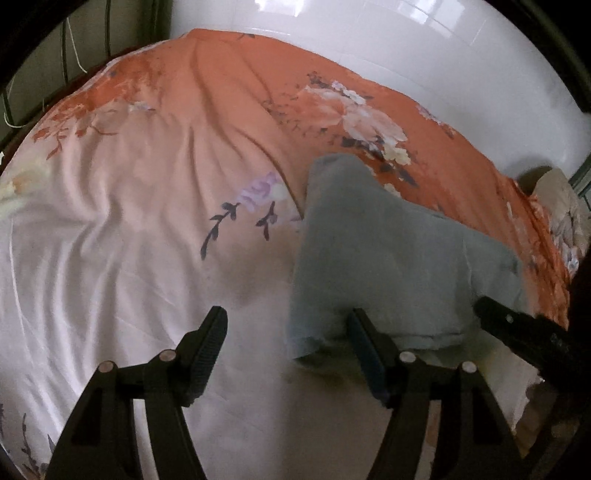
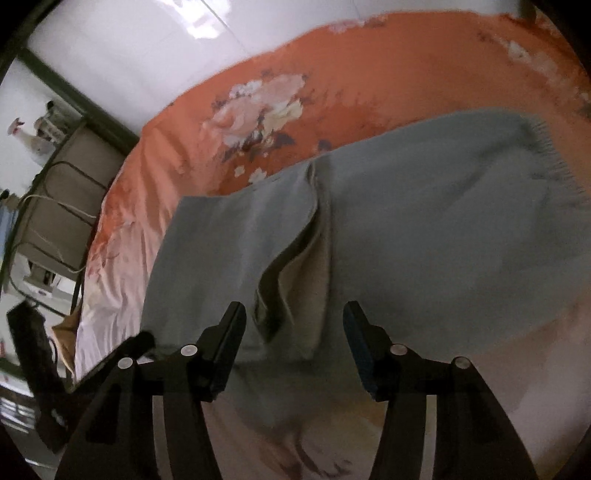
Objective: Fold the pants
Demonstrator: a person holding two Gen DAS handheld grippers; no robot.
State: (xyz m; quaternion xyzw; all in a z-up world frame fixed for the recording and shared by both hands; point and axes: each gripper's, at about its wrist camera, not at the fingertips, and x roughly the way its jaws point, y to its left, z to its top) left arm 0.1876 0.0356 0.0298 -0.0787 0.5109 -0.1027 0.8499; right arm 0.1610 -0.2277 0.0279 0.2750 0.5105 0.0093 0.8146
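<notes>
Grey pants (image 2: pixel 388 206) lie folded on the floral bedsheet (image 1: pixel 129 221), their far end cut off. Left gripper (image 1: pixel 288 328) and right gripper (image 2: pixel 295 321) both gape, seemingly gripping nothing; motion blur obscures contact.

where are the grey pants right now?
The folded grey fabric pants lie on the orange floral bedsheet, filling the right wrist view's centre; in the left wrist view they sit at right.

Dim, motion-blurred, fisheye-warped edges, glare on pale floor (image 1: pixel 369 29)
</notes>
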